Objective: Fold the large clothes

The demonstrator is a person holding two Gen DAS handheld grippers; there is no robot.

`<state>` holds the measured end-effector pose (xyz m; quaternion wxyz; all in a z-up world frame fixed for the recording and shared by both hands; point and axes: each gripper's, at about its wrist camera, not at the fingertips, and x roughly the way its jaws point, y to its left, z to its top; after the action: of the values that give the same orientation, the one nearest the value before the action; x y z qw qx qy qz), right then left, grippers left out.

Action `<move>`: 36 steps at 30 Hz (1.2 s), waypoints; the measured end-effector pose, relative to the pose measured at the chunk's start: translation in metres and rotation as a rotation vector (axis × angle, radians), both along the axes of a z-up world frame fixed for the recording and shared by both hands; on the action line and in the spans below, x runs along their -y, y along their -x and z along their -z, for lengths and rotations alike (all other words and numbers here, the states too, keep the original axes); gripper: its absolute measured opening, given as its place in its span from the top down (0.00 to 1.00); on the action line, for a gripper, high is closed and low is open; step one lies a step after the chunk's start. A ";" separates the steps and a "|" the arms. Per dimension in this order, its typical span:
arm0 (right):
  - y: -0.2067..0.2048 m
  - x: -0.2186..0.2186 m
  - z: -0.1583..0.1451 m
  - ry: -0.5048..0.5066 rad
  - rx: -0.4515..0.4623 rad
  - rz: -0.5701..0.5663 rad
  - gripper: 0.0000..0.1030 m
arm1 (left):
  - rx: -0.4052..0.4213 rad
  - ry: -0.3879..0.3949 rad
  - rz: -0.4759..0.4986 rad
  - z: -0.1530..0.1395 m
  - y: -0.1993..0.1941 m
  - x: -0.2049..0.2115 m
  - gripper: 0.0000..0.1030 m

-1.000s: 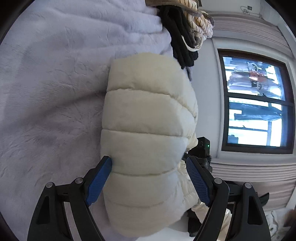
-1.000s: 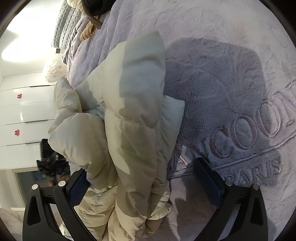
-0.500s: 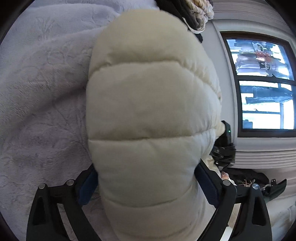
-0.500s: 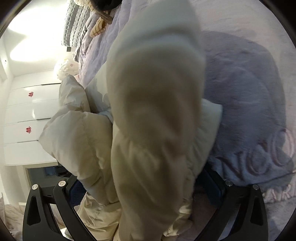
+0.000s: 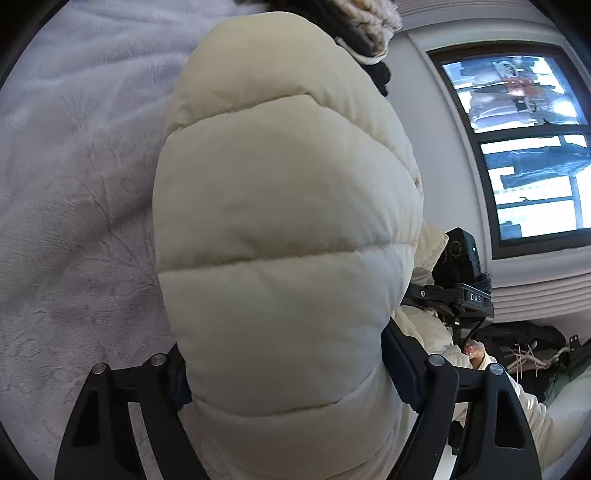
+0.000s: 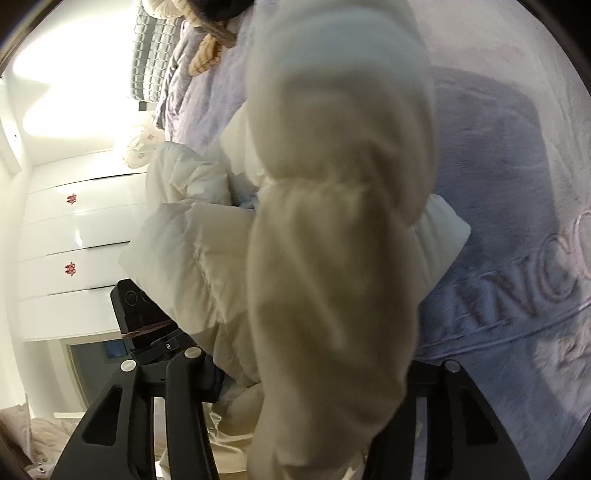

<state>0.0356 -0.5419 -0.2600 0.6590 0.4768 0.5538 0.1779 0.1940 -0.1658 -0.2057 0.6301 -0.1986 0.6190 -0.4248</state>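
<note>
A cream quilted puffer jacket (image 5: 273,206) lies bunched on a lavender plush blanket (image 5: 74,184). My left gripper (image 5: 288,369) has a thick padded fold of the jacket between its blue pads. Its jaws are closing and the pads press into both sides of the fold. In the right wrist view another blurred fold of the jacket (image 6: 332,184) fills the middle. My right gripper (image 6: 317,376) is closing on that fold, which bulges over and hides the pads. Each view shows the other gripper's black camera head (image 5: 461,280) (image 6: 140,314) beside the jacket.
A pile of dark and knitted clothes (image 5: 365,29) lies at the far end of the blanket. A window (image 5: 517,147) is to the right, above a dark bag on the floor. White drawers (image 6: 74,240) stand left of the bed. The blanket (image 6: 517,184) carries embossed lettering.
Both grippers have pushed further onto the jacket, which now fills each view. The right jaws have drawn in from wide open onto the fold. The left gripper has rolled and risen slightly.
</note>
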 end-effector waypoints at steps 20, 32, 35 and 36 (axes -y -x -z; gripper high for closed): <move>-0.124 -0.163 0.000 -0.085 0.136 -0.150 0.48 | 0.159 -0.102 -0.276 -0.029 -0.104 -0.220 0.19; -0.145 -0.178 0.024 0.039 0.056 -0.169 0.35 | 0.129 -0.171 -0.370 0.026 -0.122 -0.247 0.19; -0.125 -0.164 0.002 0.119 0.045 -0.166 0.35 | 0.142 -0.186 -0.364 0.020 -0.118 -0.236 0.19; -0.120 -0.159 -0.007 0.155 0.048 -0.163 0.35 | 0.145 -0.191 -0.363 0.020 -0.118 -0.235 0.19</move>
<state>0.1558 -0.3831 -0.2530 0.6904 0.3734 0.5870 0.1986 0.3122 0.0690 -0.2255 0.7550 -0.2151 0.5637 -0.2568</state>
